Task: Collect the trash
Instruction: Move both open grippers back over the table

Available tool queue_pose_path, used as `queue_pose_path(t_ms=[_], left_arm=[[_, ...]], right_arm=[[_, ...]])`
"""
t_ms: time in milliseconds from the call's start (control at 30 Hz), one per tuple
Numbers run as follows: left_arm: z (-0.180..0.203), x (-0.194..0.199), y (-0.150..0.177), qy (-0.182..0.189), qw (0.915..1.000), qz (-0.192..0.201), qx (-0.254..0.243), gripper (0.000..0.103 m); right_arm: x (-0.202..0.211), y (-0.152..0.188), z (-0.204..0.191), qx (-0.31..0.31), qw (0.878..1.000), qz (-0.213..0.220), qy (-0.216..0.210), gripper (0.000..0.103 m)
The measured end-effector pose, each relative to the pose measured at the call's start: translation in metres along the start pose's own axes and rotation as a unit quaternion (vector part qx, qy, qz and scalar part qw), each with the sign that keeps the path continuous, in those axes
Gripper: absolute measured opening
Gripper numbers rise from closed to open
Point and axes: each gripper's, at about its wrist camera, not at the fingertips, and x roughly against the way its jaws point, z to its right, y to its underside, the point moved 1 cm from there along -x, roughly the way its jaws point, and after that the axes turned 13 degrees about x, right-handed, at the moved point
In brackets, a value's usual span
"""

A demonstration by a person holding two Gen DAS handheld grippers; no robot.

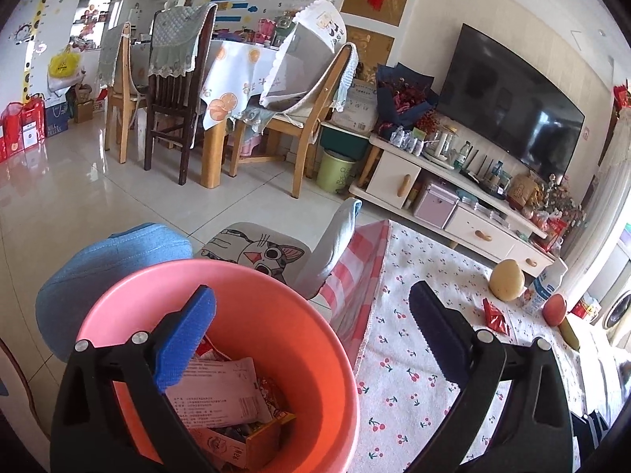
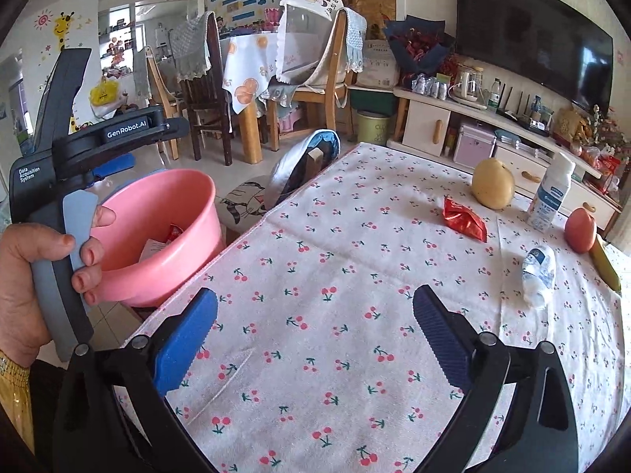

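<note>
A pink bin stands beside the table and holds several wrappers and a small box. My left gripper hovers over the bin's right rim, open, with nothing between its blue pads. In the right wrist view the bin sits at the left, with a hand holding the left gripper's handle above it. My right gripper is open over the cherry-print tablecloth, empty. A red wrapper and a crumpled white-and-blue plastic bottle lie on the table ahead to the right.
A yellow pear, a white bottle, an apple and a yellow-green object sit near the table's far right edge. A blue stool and a cat-print chair stand by the bin. A TV cabinet is behind.
</note>
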Motion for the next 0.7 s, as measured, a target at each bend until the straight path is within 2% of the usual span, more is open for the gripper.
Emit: queue_pose_path(t_ms=[333, 700], left_arm=[[0.028, 0.002, 0.018, 0.010, 0.9994, -0.001, -0.033, 0.099], [0.064, -0.006, 0.043, 0.006, 0.9957, -0.045, -0.081, 0.099]], right_arm=[[0.018, 0.019, 0.023, -0.008, 0.999, 0.001, 0.038, 0.098], [0.028, 0.041, 0.059, -0.034, 0.996, -0.004, 0.080, 0.098]])
